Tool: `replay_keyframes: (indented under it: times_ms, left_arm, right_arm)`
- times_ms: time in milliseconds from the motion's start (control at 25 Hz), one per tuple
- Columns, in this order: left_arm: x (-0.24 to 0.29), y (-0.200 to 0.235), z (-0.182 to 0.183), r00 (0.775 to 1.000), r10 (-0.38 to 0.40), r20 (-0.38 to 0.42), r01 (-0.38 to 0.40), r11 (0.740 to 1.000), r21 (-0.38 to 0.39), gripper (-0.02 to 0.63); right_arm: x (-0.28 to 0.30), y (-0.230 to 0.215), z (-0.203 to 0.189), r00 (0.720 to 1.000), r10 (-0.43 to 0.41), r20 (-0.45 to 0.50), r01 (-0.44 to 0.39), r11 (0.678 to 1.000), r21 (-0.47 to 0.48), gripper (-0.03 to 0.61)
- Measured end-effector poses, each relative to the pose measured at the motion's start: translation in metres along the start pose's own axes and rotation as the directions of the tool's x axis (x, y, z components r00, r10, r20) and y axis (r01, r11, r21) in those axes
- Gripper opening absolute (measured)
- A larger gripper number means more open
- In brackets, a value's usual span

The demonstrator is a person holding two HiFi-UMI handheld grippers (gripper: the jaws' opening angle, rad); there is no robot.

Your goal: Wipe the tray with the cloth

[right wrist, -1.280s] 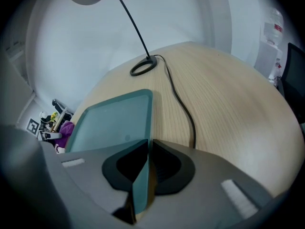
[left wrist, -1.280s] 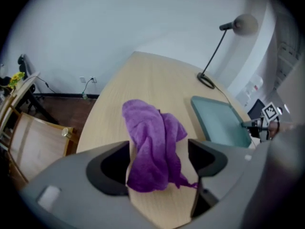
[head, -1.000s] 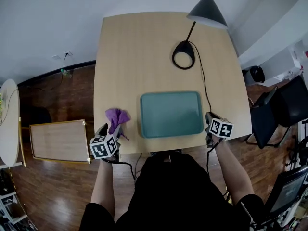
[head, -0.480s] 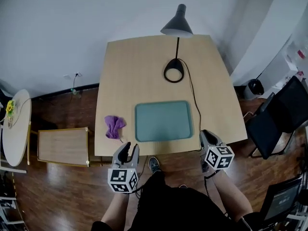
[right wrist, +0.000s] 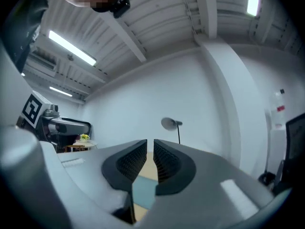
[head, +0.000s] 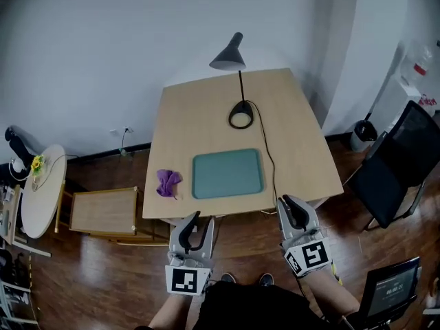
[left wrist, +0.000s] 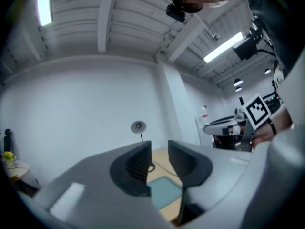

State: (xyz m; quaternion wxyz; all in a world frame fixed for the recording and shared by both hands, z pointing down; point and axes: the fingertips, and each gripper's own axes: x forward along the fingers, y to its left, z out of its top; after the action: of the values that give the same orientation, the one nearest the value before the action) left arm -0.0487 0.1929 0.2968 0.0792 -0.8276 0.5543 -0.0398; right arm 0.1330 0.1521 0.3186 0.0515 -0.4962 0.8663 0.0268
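The teal tray point(head: 227, 173) lies on the wooden table point(head: 206, 115), near its front edge. A crumpled purple cloth point(head: 168, 182) rests on the table just left of the tray, and nothing touches it. Both grippers hover off the table, in front of its near edge. My left gripper point(head: 192, 218) has just been closing with nothing between its jaws, and it is shut. In the left gripper view the left gripper point(left wrist: 159, 154) points at the tray point(left wrist: 164, 187). My right gripper point(head: 289, 203) is shut and empty. In the right gripper view the right gripper point(right wrist: 150, 151) points at the tray point(right wrist: 143, 192) too.
A black desk lamp point(head: 230, 55) stands at the table's far side, its cord running past the tray's right edge. A low wooden crate point(head: 103, 210) and a small round table point(head: 41, 188) stand left. A black chair point(head: 405, 157) is at the right.
Both grippers have drawn back from the table's front edge and risen. The left gripper, beside the cloth a second ago, has closed with nothing in it. The cloth stays on the table.
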Motion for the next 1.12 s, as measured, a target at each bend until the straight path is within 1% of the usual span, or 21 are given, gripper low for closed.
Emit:
replay_keyframes:
  times_ms: [80,120,240,400,560,640,880,1000,1120]
  left_arm:
    - [-0.006,-0.002,0.032,0.995,0.015,0.094,-0.013,1.000,-0.014,0.130]
    - [-0.010,-0.002,0.043,0.992,0.022,0.128,-0.019,1.000,-0.022,0.130]
    - [-0.024,0.001,0.061,0.982,0.031,0.185,-0.024,0.999,-0.039,0.121]
    - [-0.044,0.013,0.051,0.986,0.033,0.164,-0.025,0.998,-0.049,0.117]
    - [-0.056,0.024,0.046,0.986,0.051,0.158,-0.035,0.994,-0.100,0.117]
    - [-0.059,0.028,0.042,0.988,0.053,0.148,-0.036,0.993,-0.113,0.117]
    - [-0.066,0.029,0.042,0.988,0.048,0.145,-0.031,0.993,-0.117,0.115]
    - [-0.065,0.027,0.047,0.986,0.047,0.159,-0.029,0.993,-0.116,0.115]
    - [-0.062,0.025,0.051,0.986,0.046,0.160,-0.028,0.993,-0.114,0.115]
  right_arm:
    - [-0.004,0.020,0.038,0.996,0.033,0.088,-0.028,0.998,-0.062,0.044]
    - [-0.006,0.030,0.052,0.992,0.045,0.115,-0.036,0.996,-0.081,0.044]
    - [-0.011,0.053,0.074,0.986,0.062,0.155,-0.047,0.994,-0.097,0.044]
    - [-0.009,0.076,0.075,0.986,0.062,0.156,-0.044,0.992,-0.116,0.041]
    - [-0.008,0.094,0.068,0.990,0.071,0.123,-0.057,0.992,-0.111,0.041]
    - [-0.008,0.100,0.068,0.991,0.074,0.115,-0.059,0.991,-0.121,0.041]
    - [-0.009,0.110,0.074,0.990,0.078,0.114,-0.062,0.989,-0.137,0.041]
    - [-0.010,0.114,0.074,0.991,0.087,0.104,-0.074,0.989,-0.127,0.041]
    - [-0.010,0.113,0.075,0.990,0.093,0.108,-0.077,0.987,-0.143,0.041]
